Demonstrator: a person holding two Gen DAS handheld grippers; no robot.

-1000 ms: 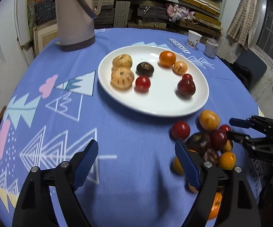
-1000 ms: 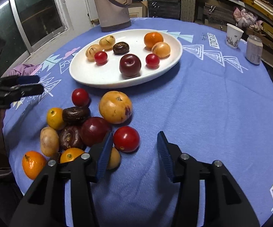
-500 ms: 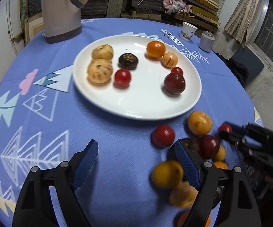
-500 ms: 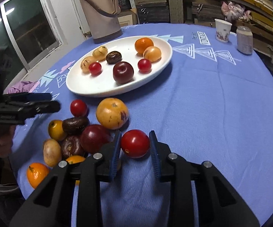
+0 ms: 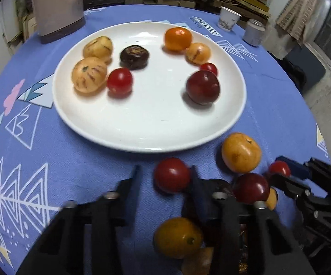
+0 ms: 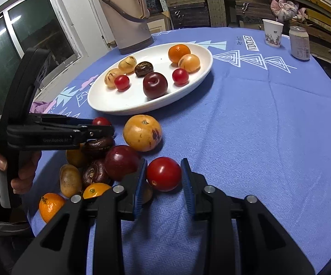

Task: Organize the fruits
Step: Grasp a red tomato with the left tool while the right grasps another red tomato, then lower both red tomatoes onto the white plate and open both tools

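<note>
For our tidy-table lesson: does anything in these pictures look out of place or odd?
Yes: a heap of fruit lies on the blue tablecloth beside the white plate, not on it. One orange sits close to the cloth's near edge.

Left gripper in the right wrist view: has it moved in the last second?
Yes. The left gripper moved right, towards the white plate. Its tips now sit at the small red tomato, just in front of the plate's near rim.

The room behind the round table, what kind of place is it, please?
Probably a storeroom or workshop with a dining table: shelves packed with stacked boards, a window, and a table holding a thermos and a plate of fruit.
</note>
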